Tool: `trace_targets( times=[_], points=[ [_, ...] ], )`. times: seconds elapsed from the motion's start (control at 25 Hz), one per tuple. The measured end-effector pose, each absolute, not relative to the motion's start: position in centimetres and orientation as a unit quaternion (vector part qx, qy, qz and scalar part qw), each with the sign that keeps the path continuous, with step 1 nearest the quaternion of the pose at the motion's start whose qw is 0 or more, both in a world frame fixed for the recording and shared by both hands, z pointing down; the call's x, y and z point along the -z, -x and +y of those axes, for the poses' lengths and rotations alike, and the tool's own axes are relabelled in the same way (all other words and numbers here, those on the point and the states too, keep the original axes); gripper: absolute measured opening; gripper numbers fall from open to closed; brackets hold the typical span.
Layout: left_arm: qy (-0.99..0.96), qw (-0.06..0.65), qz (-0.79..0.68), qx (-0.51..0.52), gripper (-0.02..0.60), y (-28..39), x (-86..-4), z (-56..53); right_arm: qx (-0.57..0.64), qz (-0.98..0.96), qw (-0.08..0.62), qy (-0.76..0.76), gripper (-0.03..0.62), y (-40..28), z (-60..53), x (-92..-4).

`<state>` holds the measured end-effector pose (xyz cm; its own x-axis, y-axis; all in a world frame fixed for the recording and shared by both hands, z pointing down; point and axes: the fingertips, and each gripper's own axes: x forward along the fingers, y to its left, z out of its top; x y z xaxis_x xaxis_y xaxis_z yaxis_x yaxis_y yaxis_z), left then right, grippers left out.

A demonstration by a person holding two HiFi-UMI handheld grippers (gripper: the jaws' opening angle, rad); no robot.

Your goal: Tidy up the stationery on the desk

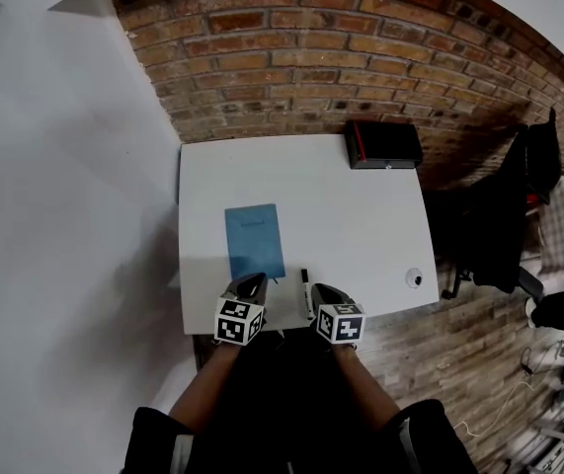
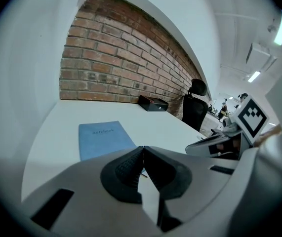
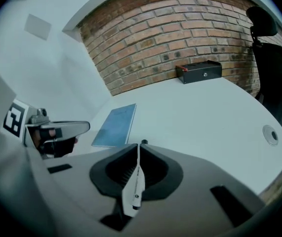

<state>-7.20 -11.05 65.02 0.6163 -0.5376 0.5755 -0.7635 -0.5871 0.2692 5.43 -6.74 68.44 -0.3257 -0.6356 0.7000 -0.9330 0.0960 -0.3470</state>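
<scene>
White desk (image 1: 361, 205), seen from above, set against a brick wall (image 1: 361, 57). Blue notebook (image 1: 255, 242) lies flat on the desk's left half, closer to the front edge than to the back, with its long sides running front to back. Marker (image 1: 306, 292) — white barrel, black cap toward the back edge — lies on the desk near the front edge. It is just right of the notebook's near right corner and apart from it. Black box (image 1: 384, 144) sits at the back right corner, by the wall. Round grommet (image 1: 415, 277) is set in the desk near the front right corner. Black chair (image 1: 504, 215) stands off the right edge.

Left gripper (image 2: 143, 148) is over the front edge at the notebook's near end, its jaws closed tip to tip with nothing between them. Right gripper (image 3: 139, 146) is over the front edge just right of the marker, its jaws likewise closed tip to tip. In the right gripper view the marker shows through the slot behind the closed tips, its cap just beyond them — it lies on the desk below, unclamped. In the head view the two grippers sit side by side with the marker between them.
</scene>
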Motion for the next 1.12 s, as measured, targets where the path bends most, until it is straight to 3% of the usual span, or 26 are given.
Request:
trace_targets(
  times=[0.28,0.52,1.12],
  points=[
    [-0.86,0.256,-0.377,-0.229,0.015,7.6,-65.3,-10.7,-0.402,-0.718,0.224,-0.523,0.033,-4.1,-5.5,-70.4],
    [-0.852,0.266,-0.386,-0.232,0.015,8.5,-65.8,-10.5,-0.401,-0.716,0.259,-0.509,0.086,-3.4,-4.9,-71.4],
    [-0.845,0.276,-0.386,-0.245,0.015,9.2,-66.8,-10.1,-0.391,-0.698,0.316,-0.509,0.086,-4.0,-4.5,-73.8]
  ],
)
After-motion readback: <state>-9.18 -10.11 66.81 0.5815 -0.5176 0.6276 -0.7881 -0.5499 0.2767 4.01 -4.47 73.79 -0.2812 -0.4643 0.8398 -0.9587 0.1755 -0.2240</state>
